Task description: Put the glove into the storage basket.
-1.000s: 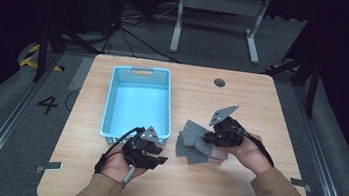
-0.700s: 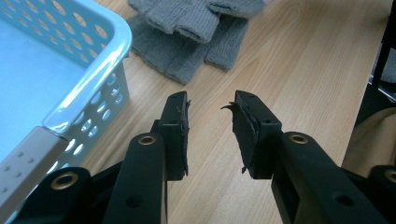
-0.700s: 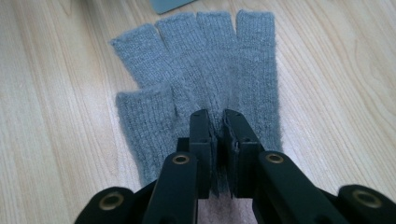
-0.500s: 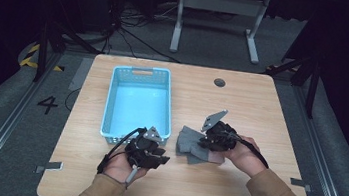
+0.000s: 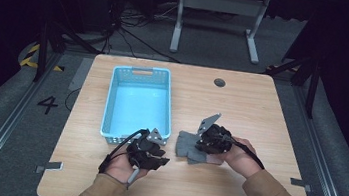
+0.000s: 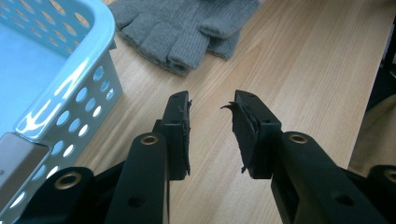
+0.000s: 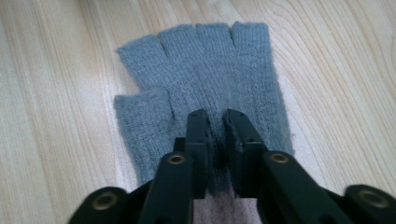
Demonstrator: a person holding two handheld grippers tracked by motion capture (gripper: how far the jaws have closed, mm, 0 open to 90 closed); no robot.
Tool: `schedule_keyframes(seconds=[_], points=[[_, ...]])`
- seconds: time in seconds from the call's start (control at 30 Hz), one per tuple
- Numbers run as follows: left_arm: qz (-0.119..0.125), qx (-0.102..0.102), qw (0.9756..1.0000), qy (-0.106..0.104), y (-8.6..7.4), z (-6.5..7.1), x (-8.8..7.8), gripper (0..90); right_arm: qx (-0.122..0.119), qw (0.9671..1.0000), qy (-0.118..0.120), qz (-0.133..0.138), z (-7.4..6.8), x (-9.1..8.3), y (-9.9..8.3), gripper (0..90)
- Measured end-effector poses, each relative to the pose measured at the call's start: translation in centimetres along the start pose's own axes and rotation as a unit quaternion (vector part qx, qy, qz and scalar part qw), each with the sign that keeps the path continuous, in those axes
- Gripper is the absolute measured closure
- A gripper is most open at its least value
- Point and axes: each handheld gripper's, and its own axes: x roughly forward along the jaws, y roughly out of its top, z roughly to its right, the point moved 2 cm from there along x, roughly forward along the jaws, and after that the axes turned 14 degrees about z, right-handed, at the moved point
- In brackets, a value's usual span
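A grey fingerless glove [image 5: 186, 145] lies flat on the wooden table [image 5: 261, 113], right of the basket's near corner. My right gripper [image 5: 202, 144] reaches onto it from the right. Its jaws have just been opening, but in the right gripper view my right gripper [image 7: 215, 116] still has them close together, with a fold of the grey glove [image 7: 210, 70] near its cuff pinched between. My left gripper [image 5: 160, 154] rests left of the glove; its jaws closed slightly a moment ago. In the left gripper view my left gripper [image 6: 211, 105] stands open over bare wood, the glove [image 6: 182, 28] ahead of it.
A light blue perforated basket [image 5: 140, 71] stands empty on the left half of the table, and its near corner [image 6: 70, 70] sits close to the left jaw. A round cable hole [image 5: 219, 82] is at the far edge. Bare wood stretches to the right and front.
My right hand has come down and slightly nearer with the glove, which now lies flatter on the table. The left hand has stayed where it was.
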Motion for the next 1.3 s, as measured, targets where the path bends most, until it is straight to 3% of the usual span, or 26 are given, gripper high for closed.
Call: schedule_keyframes(seconds=[0.13,0.27,0.33,0.43,0.57,0.9,1.3], points=[[0.002,0.002,1.0000,0.003,0.1,0.0,0.2,66.2,0.007,0.9999,-0.003,0.014,-0.1,-0.4,-0.2,67.2],[0.002,0.003,1.0000,0.006,0.3,0.0,0.5,65.7,0.037,0.9978,-0.018,0.052,0.2,-2.0,-0.6,65.3],[0.003,0.005,1.0000,0.007,0.4,0.1,0.6,65.9,0.055,0.9950,-0.031,0.077,0.3,-3.3,-1.1,64.8],[0.004,0.005,0.9999,0.011,0.5,0.1,1.0,66.4,0.096,0.9882,-0.043,0.111,0.2,-5.1,-2.1,63.1],[0.001,0.010,0.9998,0.016,0.6,0.3,1.7,66.9,0.114,0.9837,-0.059,0.126,-0.2,-6.5,-3.7,61.6],[0.005,0.011,0.9995,0.028,0.5,0.5,2.9,65.2,0.140,0.9790,-0.074,0.128,-1.5,-8.3,-6.3,56.9],[0.000,0.002,0.9991,0.043,0.2,0.2,4.4,61.2,0.171,0.9783,-0.069,0.094,-2.8,-7.4,-9.0,56.2]])
